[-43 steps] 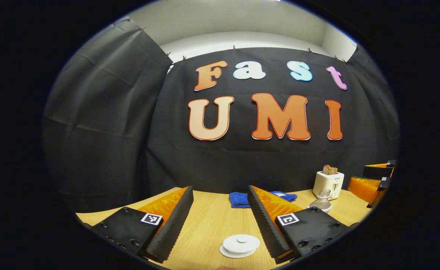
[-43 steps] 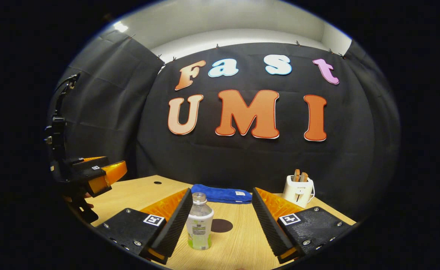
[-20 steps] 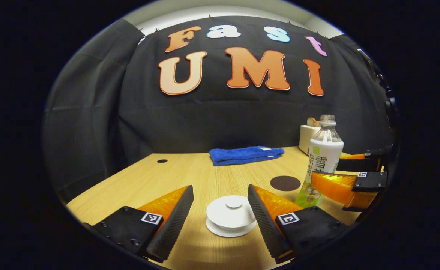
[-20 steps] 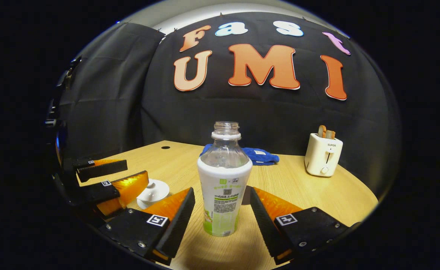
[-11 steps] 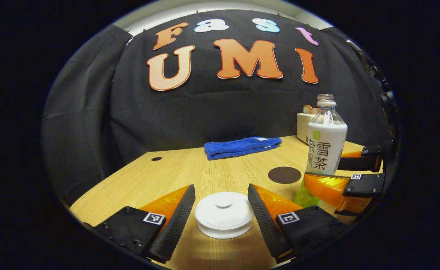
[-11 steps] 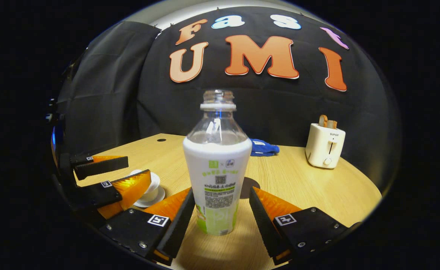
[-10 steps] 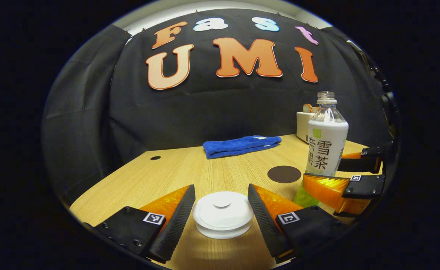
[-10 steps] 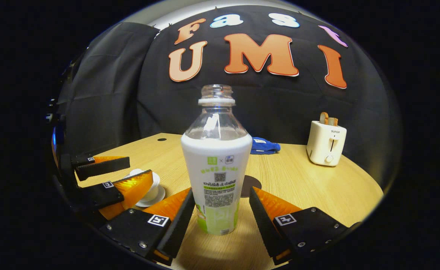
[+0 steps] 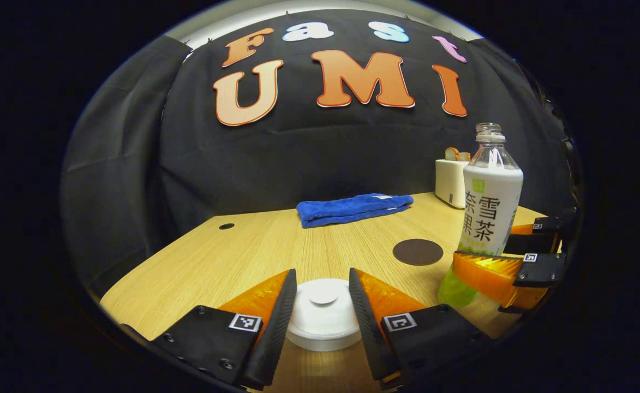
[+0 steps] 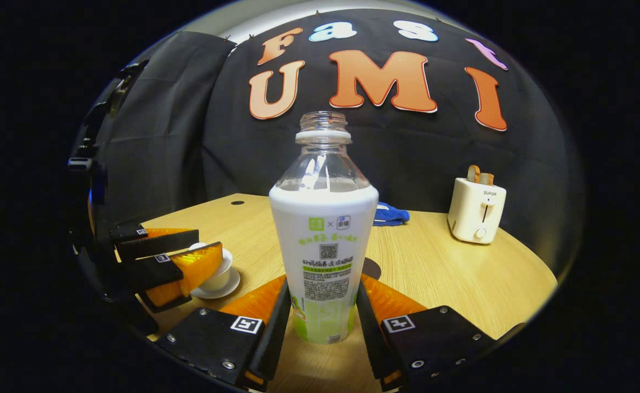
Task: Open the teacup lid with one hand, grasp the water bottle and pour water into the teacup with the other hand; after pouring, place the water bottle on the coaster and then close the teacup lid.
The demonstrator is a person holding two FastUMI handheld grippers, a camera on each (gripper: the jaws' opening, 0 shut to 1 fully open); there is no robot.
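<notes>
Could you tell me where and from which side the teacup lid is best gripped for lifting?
Grip the teacup lid across its round rim, coming in level from the near side as the left tongs now do. Its knob is low and flat, so the wider rim likely offers the surer hold.

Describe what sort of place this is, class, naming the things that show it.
Probably a staged recording booth, not a real kitchen: black cloth wall behind a wooden table set with a toaster, a folded blue towel and a water bottle.

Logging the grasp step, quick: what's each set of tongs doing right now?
Left tongs: closed on the lid.
Right tongs: closed on the bottle.
</notes>
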